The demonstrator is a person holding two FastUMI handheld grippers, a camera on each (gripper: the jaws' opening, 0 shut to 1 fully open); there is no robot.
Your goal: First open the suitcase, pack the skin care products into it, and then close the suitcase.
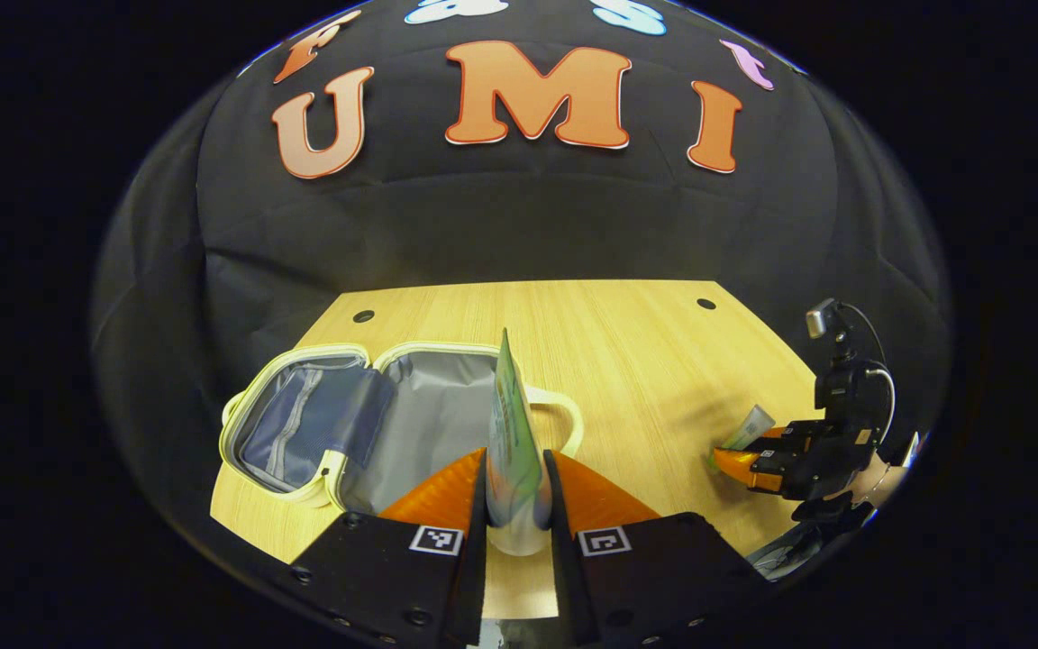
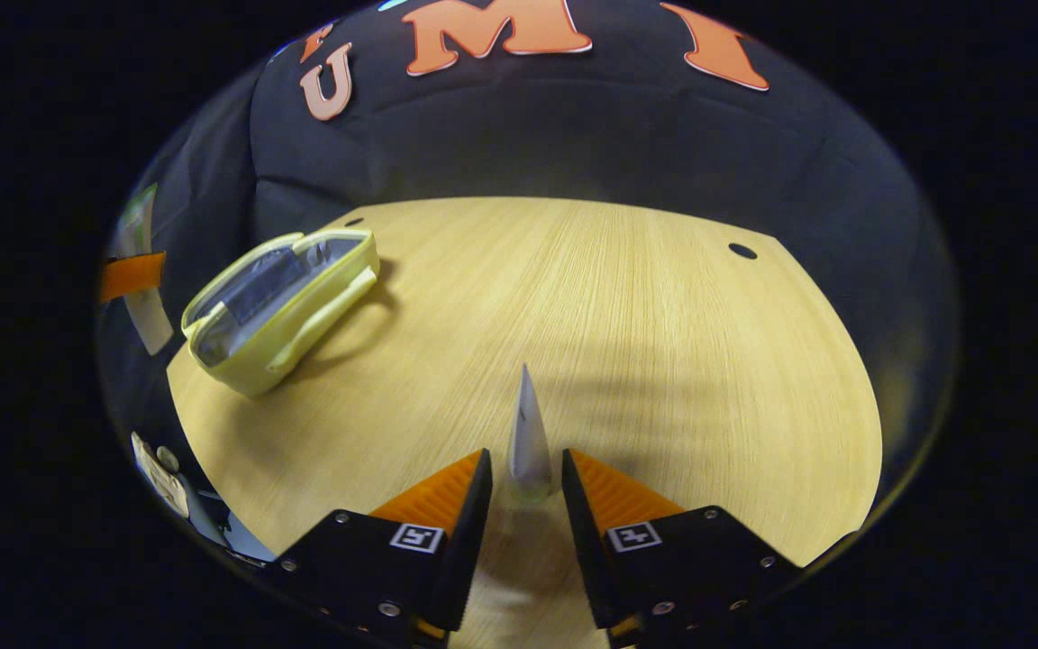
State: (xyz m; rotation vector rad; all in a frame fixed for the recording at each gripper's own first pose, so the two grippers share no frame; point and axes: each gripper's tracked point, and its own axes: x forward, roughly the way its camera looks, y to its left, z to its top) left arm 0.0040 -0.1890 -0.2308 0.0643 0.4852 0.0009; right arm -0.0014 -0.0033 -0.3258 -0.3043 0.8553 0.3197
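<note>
The left gripper [image 1: 519,505] squeezes a green tube [image 1: 513,442] above the open suitcase [image 1: 375,419] on the wooden table [image 1: 645,361]. The right gripper [image 1: 740,460] is by a small tube [image 1: 747,426].

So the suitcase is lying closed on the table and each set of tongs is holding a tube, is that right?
Not quite: the suitcase lies open, its grey lining exposed, as the left gripper view shows. The rest holds: the left tongs grip a green tube and the right tongs a white tube.
</note>
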